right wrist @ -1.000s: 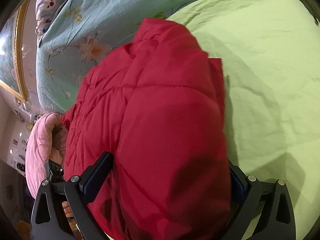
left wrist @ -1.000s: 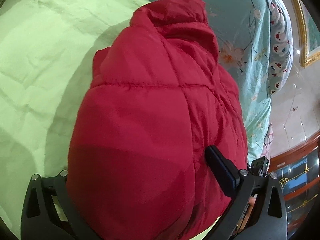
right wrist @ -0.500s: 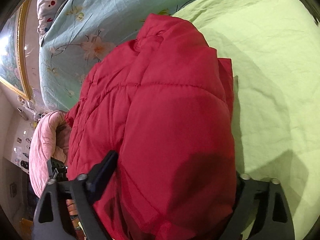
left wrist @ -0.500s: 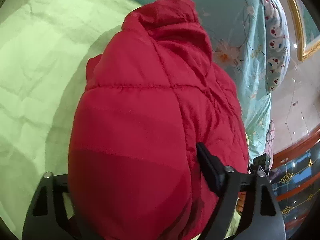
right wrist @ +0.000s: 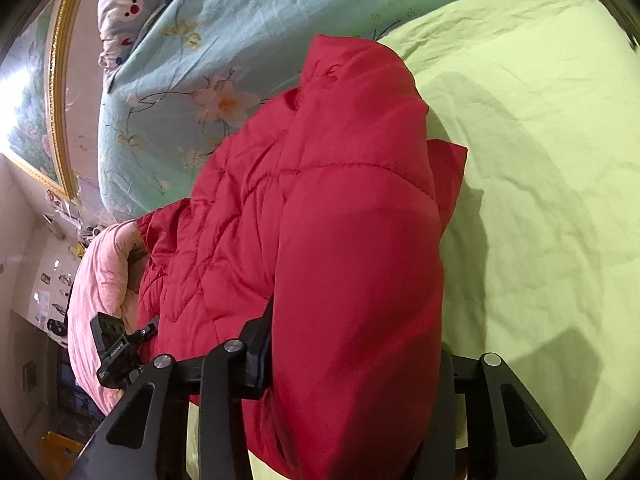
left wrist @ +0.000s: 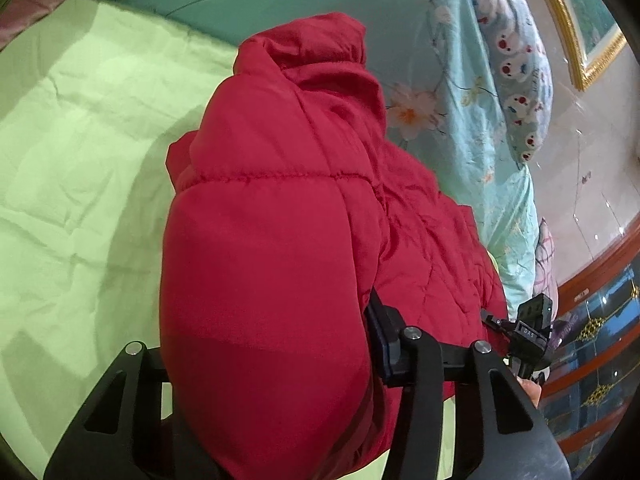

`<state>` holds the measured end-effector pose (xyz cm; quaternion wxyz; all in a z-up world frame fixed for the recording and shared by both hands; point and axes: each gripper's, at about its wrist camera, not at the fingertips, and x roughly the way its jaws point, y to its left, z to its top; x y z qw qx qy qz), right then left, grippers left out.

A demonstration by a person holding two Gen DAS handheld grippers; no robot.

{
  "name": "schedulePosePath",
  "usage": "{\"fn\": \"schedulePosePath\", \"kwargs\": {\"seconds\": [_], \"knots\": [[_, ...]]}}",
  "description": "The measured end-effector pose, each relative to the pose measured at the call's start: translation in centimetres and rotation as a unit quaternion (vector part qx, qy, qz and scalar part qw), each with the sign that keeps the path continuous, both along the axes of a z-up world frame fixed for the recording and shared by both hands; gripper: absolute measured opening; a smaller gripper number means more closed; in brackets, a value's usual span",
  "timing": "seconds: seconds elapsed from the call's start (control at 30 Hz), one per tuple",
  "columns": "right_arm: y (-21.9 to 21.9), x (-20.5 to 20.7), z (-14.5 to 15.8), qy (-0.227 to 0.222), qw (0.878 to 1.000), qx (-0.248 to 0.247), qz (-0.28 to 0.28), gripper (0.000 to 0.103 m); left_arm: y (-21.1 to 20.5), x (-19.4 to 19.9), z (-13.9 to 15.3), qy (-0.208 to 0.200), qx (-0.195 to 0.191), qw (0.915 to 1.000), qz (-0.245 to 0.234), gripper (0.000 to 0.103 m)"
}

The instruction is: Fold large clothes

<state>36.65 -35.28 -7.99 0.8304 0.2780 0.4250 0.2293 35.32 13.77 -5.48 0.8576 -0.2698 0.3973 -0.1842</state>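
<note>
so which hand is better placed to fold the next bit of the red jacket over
Neither clearly. The left gripper and right gripper each clamp a thick fold of the red jacket above the green sheet, symmetrically. I would move both together, since releasing either would probably drop its side.

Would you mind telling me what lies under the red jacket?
The red jacket rests on the light green sheet, which shows all around it. Whatever lies directly beneath the jacket's bulk is covered, and so are its gripped edges.
</note>
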Motion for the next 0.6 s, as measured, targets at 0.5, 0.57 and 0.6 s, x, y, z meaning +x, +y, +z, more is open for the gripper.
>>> {"fn": "schedulePosePath", "kwargs": {"seconds": [0.5, 0.57, 0.6], "knots": [[-0.4, -9.8, 2.1, -0.019, 1.0, 0.001, 0.013, 0.038, 0.3, -11.0, 0.9, -0.016, -0.008, 0.9994, -0.03, 0.046], [-0.3, -11.0, 2.0, -0.018, 1.0, 0.002, 0.014, 0.038, 0.4, -12.2, 0.9, -0.015, -0.009, 0.9994, -0.031, 0.046], [-0.2, -11.7, 1.8, -0.018, 1.0, 0.002, 0.013, 0.038, 0.5, -12.7, 0.9, -0.015, -0.008, 0.9993, -0.033, 0.046]]}}
